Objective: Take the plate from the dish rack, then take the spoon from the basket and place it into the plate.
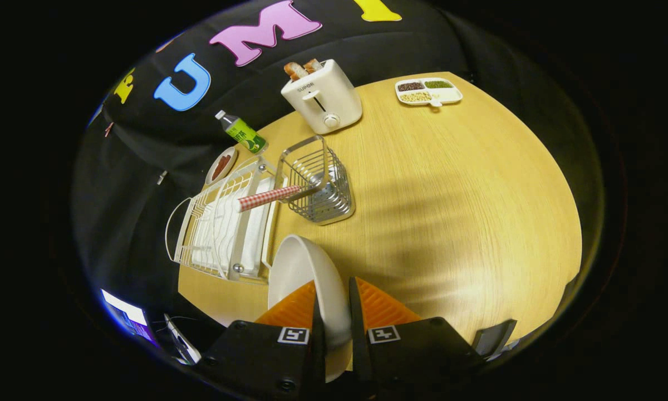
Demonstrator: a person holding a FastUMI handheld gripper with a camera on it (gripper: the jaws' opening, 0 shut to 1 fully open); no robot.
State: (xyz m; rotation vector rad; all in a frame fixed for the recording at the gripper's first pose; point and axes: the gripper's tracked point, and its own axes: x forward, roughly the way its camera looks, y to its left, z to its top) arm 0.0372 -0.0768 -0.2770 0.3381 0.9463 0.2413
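Observation:
My gripper (332,295) is shut on the white plate (300,267), whose rim is pinched between the two fingers. The plate is held on edge above the wooden table (451,195), just in front of the white wire dish rack (222,228). Beyond the plate stands a metal wire basket (320,184). A spoon with a red-and-white checked handle (270,197) leans out of the basket toward the rack, its bowl down inside the wires.
A white toaster (323,96) with bread in it stands at the back of the table. A divided tray of beans (428,91) lies to its right. A green bottle (244,132) and a small dish (221,165) sit behind the rack.

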